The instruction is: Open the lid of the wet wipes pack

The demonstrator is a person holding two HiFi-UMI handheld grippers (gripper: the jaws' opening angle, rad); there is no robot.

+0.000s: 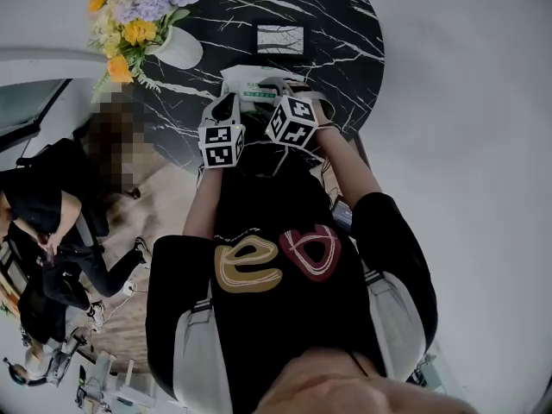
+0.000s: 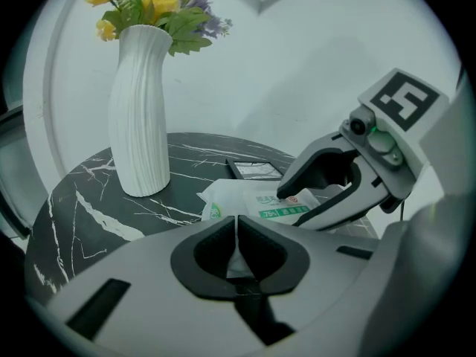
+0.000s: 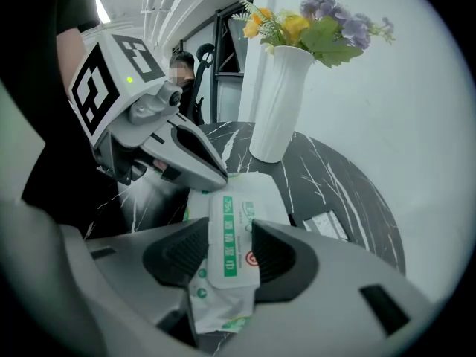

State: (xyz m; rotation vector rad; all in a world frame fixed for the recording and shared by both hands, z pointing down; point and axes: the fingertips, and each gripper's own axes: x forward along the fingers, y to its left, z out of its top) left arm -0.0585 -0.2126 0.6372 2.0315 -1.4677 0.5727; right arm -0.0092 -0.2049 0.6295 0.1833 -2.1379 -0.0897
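The wet wipes pack point(image 1: 248, 79) lies on the round black marble table point(image 1: 345, 24), white with green print. My left gripper point(image 2: 236, 233) is shut on a thin white edge of the pack point(image 2: 249, 198) at its near side. My right gripper point(image 3: 229, 240) points steeply down over the pack point(image 3: 249, 188), and its pads sit against both long sides of the white lid point(image 3: 232, 225) with the green stripe. In the head view both grippers meet over the pack, the left gripper point(image 1: 227, 103) beside the right gripper point(image 1: 280, 85).
A white ribbed vase point(image 1: 178, 48) with flowers stands at the table's far left, and a small framed card point(image 1: 280, 39) lies behind the pack. The near table edge is close to my body. People point(image 1: 52, 205) are on the floor to the left.
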